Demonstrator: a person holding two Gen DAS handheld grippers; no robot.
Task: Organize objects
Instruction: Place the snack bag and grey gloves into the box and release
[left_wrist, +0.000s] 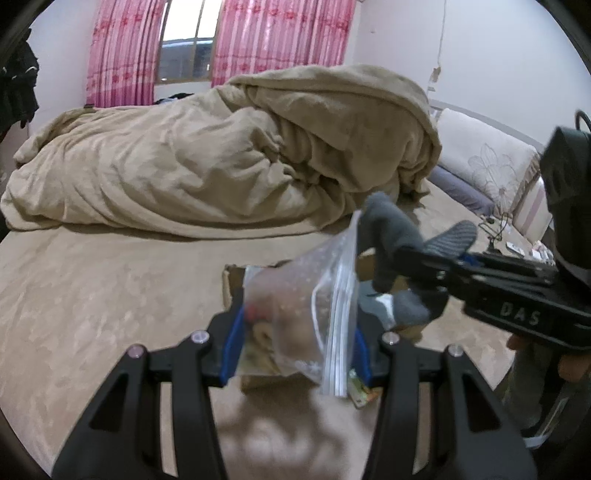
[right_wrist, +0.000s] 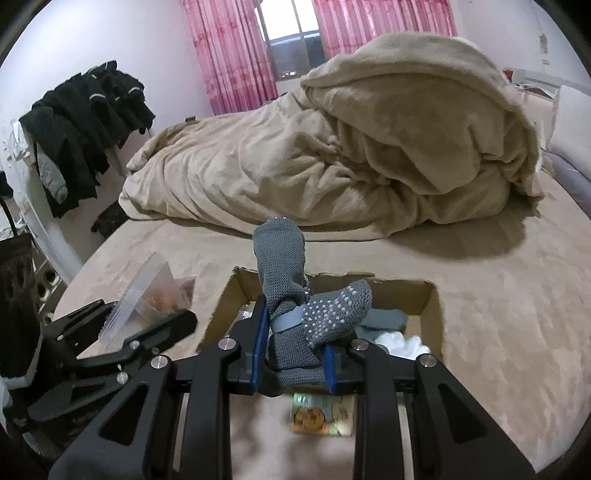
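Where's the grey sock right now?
Clamped in the right gripper, the grey sock hangs over the cardboard box on the bed, right of the zip bag.

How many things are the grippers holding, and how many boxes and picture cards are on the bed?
Grey socks, in right gripper: 1 bundle
Zip bags, in left gripper: 1
Cardboard boxes: 1
Picture cards: 1
Total: 4

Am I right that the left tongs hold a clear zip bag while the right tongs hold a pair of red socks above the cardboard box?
Not quite: the socks are grey, not red, as the right wrist view shows. The rest stands: left tongs hold the clear zip bag, right tongs hold the socks above the cardboard box.
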